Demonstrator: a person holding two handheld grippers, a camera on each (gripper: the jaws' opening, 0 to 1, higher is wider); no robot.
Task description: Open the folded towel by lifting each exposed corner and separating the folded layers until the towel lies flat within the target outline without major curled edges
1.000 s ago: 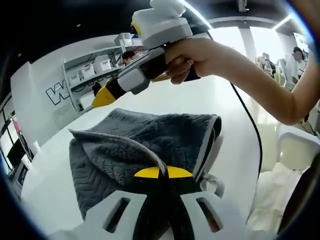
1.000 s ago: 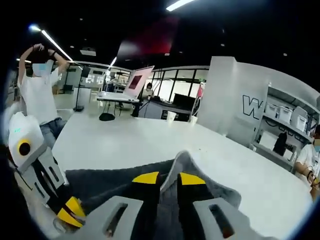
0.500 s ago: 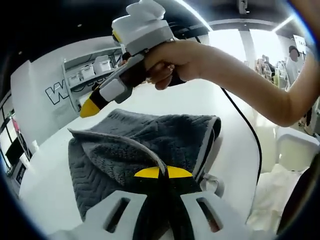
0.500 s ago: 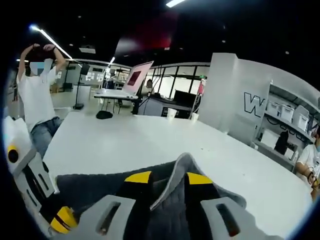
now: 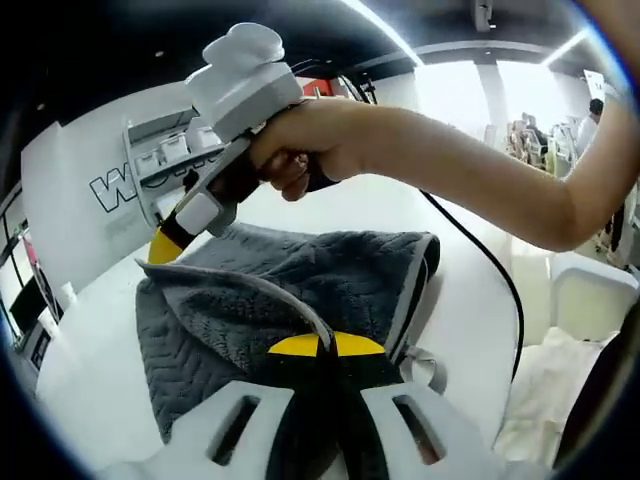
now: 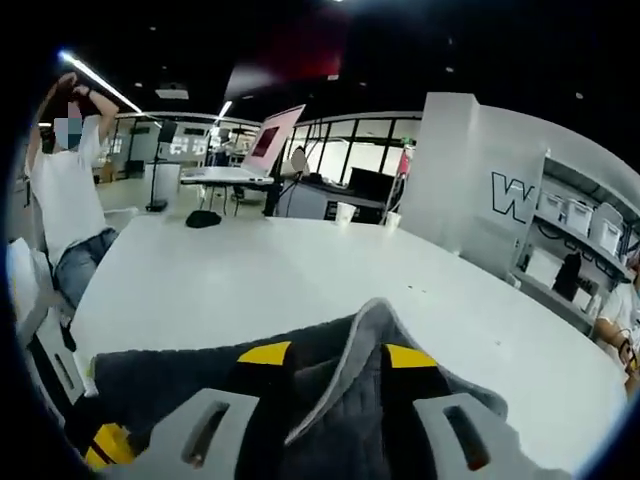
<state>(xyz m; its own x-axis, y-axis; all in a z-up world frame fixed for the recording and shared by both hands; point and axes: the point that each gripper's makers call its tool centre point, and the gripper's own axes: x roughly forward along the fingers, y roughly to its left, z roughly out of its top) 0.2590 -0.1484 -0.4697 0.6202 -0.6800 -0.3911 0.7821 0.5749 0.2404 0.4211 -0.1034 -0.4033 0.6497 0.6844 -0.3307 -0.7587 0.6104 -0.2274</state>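
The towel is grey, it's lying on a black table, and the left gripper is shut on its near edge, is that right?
Not quite: the table is white, not black, as the left gripper view shows. The rest holds: the towel is grey, and the left gripper is shut on its near edge.

Your towel [image 5: 290,285] is dark grey, chevron-textured with a paler hem, and still folded in layers on the white table. One corner stands raised in a peak [image 6: 372,318]; edges remain curled.
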